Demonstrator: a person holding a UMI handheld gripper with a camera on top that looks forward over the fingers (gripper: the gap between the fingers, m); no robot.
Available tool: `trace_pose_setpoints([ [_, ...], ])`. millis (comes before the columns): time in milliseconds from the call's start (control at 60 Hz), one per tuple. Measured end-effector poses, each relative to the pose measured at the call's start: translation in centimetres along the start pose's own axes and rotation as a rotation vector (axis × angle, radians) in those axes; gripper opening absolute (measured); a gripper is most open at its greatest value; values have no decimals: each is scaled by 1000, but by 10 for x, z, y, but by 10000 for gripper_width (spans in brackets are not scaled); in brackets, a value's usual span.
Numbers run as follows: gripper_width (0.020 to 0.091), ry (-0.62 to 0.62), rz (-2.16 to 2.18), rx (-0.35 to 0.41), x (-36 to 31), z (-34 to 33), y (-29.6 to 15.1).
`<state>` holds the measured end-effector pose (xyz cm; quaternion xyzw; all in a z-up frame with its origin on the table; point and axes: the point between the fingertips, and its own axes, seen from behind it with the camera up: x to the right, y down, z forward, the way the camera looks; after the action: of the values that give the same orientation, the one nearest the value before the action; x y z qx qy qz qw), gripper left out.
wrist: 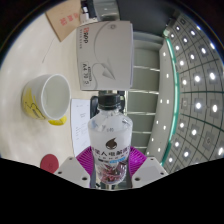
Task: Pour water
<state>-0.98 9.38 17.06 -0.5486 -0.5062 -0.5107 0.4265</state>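
— What's cut off?
— The bottle's base, hidden low between the fingers.
— Its axis?
— Upright, black cap away from the gripper, beside the yellow-handled cup.
— The grip?
— Both pink pads pinch the bottle.

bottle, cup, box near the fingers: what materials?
Bottle: clear glossy plastic by the look, see-through wall, printed label, held between the gripper fingers.
Cup: matte, pale with a yellow band; paper or plastic, cannot tell.
Box: white printed cardboard, probably, from its flat faces and folded edges.
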Motion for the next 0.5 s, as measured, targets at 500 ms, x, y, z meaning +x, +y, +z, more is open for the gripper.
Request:
trace_pose_setpoints([
  [500,418,-357,1286,31,-43,-17,36],
])
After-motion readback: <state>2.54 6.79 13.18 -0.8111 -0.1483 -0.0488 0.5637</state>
